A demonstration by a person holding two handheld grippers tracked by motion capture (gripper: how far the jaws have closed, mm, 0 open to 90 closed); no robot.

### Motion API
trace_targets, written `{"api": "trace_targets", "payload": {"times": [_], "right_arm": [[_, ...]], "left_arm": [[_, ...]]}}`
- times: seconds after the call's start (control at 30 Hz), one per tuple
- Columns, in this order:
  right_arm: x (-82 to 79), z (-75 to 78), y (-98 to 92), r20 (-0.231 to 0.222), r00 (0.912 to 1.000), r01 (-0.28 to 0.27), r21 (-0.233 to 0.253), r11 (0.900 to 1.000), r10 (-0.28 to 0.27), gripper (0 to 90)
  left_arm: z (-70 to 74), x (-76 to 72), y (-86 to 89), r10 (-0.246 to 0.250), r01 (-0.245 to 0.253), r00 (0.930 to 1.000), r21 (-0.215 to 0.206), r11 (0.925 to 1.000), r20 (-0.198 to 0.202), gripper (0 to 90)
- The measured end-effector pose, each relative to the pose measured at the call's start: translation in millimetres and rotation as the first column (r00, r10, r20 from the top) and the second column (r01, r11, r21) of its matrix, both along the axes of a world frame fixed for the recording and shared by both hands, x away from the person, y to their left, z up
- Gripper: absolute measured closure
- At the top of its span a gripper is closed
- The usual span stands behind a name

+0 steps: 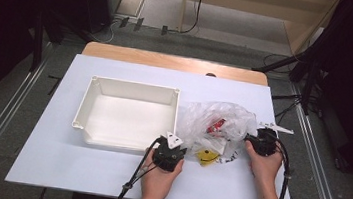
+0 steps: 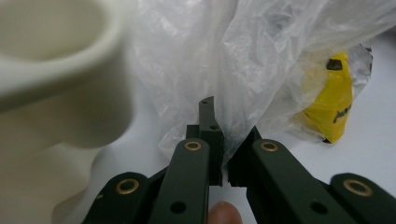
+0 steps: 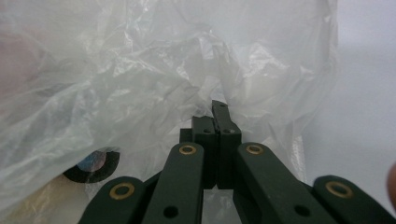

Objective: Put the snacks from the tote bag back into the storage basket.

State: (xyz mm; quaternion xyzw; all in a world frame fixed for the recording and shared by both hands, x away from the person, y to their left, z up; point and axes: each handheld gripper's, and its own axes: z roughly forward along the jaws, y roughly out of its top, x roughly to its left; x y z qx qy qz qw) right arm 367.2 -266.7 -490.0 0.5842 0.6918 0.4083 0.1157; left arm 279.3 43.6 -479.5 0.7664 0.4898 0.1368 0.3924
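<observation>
I read the clear plastic bag as light, limp and slippery film; it will sag and shed its load unless I hold bunched folds at the edges, not a single flat layer. It lies right of centre in the high view, on the white surface, just beside the empty white tray. A yellow packet and something red show through it.

My left tool has film between its jaws at the bag's lower left corner; the jaws look nearly closed, with a narrow gap at the base. My right tool is closed tight on a fold at the bag's right edge.

Both hands sit low near the bottom of the frame, the left hand pointing up-frame, the right hand angled inward to the left.
</observation>
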Motion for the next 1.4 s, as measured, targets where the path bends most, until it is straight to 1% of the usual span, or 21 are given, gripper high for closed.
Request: {"api": "trace_targets", "payload": {"times": [0.1, 0.13, 0.2, 0.27, 0.3, 0.4, 0.47, 0.6, 0.63, 0.77, 0.8, 0.83, 0.87, 0.97, 1.03, 1.1, 1.13, 1.17, 1.2, 1.33, 1.4], "right_arm": [[-1.3, 0.6, 0.6, 0.007, 1.0000, -0.001, -0.007, 1.000, 0.001, 90.0], [-2.7, 2.0, 0.2, 0.021, 0.9998, 0.002, -0.008, 1.000, -0.002, 85.1], [-9.3, 12.4, -5.2, 0.109, 0.9940, 0.009, 0.027, 1.000, -0.012, 64.0], [-17.6, 24.2, -9.4, 0.188, 0.9816, 0.024, 0.036, 0.999, -0.031, 56.2], [-17.6, 24.2, -9.4, 0.188, 0.9816, 0.024, 0.036, 0.999, -0.031, 56.2], [-28.7, 42.9, -19.0, 0.277, 0.9588, 0.046, 0.065, 0.997, -0.062, 50.5], [-35.1, 54.0, -26.9, 0.306, 0.9479, 0.059, 0.104, 0.993, -0.088, 49.1], [-44.5, 74.4, -42.3, 0.356, 0.9250, 0.091, 0.129, 0.987, -0.132, 49.0], [-44.5, 74.4, -42.3, 0.356, 0.9250, 0.091, 0.129, 0.987, -0.132, 49.0], [-50.3, 86.8, -51.2, 0.380, 0.9090, 0.124, 0.144, 0.982, -0.170, 48.6], [-52.8, 92.3, -55.5, 0.392, 0.8991, 0.147, 0.151, 0.978, -0.195, 47.9], [-52.8, 92.3, -55.5, 0.392, 0.8991, 0.147, 0.151, 0.978, -0.195, 47.9], [-55.3, 97.8, -59.7, 0.398, 0.8907, 0.165, 0.166, 0.972, -0.219, 47.7], [-57.7, 103.0, -62.3, 0.410, 0.8840, 0.168, 0.169, 0.971, -0.224, 47.4], [-61.6, 107.9, -61.9, 0.434, 0.8694, 0.171, 0.183, 0.968, -0.236, 46.7], [-67.6, 115.3, -59.6, 0.486, 0.8387, 0.156, 0.217, 0.964, -0.245, 44.0], [-70.0, 118.3, -58.2, 0.504, 0.8286, 0.144, 0.229, 0.963, -0.244, 42.6], [-75.0, 126.5, -53.5, 0.547, 0.8025, 0.124, 0.238, 0.963, -0.238, 36.8], [-75.0, 126.5, -53.5, 0.547, 0.8025, 0.124, 0.238, 0.963, -0.238, 36.8], [-82.2, 140.6, -42.4, 0.586, 0.7727, 0.118, 0.244, 0.963, -0.243, 29.8], [-83.5, 144.6, -36.3, 0.592, 0.7729, 0.100, 0.240, 0.966, -0.227, 27.4]], "left_arm": [[-0.1, 0.1, -0.5, 0.002, -0.002, 1.0000, 0.011, 0.9999, 0.000, 88.6], [0.0, -1.0, -1.6, -0.002, 0.002, 0.9999, 0.013, 0.9999, 0.011, 87.9], [0.2, -2.1, -2.3, -0.017, 0.017, 0.9996, 0.019, 0.9997, 0.022, 84.6], [0.3, -2.7, -2.8, -0.022, 0.022, 0.9994, 0.023, 0.9995, 0.028, 83.8], [0.2, -2.7, -2.9, -0.021, 0.020, 0.9994, 0.022, 0.9996, 0.029, 83.8], [0.3, -2.8, -3.0, -0.022, 0.021, 0.9993, 0.024, 0.9995, 0.030, 84.1], [0.4, -3.1, -3.1, -0.024, 0.023, 0.9992, 0.028, 0.9994, 0.033, 84.2], [0.5, -3.1, -2.7, -0.020, 0.019, 0.9992, 0.026, 0.9995, 0.036, 84.3], [0.4, -3.2, -2.8, -0.022, 0.021, 0.9992, 0.025, 0.9995, 0.035, 84.3], [0.4, -3.1, -2.9, -0.019, 0.018, 0.9992, 0.022, 0.9996, 0.036, 84.2], [0.4, -3.2, -2.9, -0.018, 0.017, 0.9992, 0.022, 0.9996, 0.037, 84.2], [0.4, -3.2, -2.9, -0.018, 0.017, 0.9992, 0.022, 0.9996, 0.037, 84.1], [0.5, -3.3, -2.7, -0.018, 0.018, 0.9991, 0.021, 0.9996, 0.039, 84.0], [0.5, -3.4, -2.8, -0.019, 0.018, 0.9991, 0.021, 0.9996, 0.039, 84.0], [0.5, -3.6, -2.9, -0.020, 0.019, 0.9989, 0.022, 0.9996, 0.042, 83.9], [0.6, -3.7, -2.9, -0.019, 0.018, 0.9989, 0.022, 0.9996, 0.042, 83.8], [0.6, -3.8, -2.9, -0.020, 0.019, 0.9989, 0.022, 0.9996, 0.042, 83.8], [0.7, -3.8, -2.9, -0.023, 0.022, 0.9988, 0.024, 0.9995, 0.043, 83.7], [0.7, -3.8, -2.9, -0.023, 0.022, 0.9988, 0.024, 0.9995, 0.043, 83.7], [0.8, -4.0, -2.8, -0.026, 0.026, 0.9987, 0.023, 0.9994, 0.043, 83.6], [0.8, -4.1, -2.9, -0.026, 0.025, 0.9987, 0.022, 0.9994, 0.044, 83.6]]}}
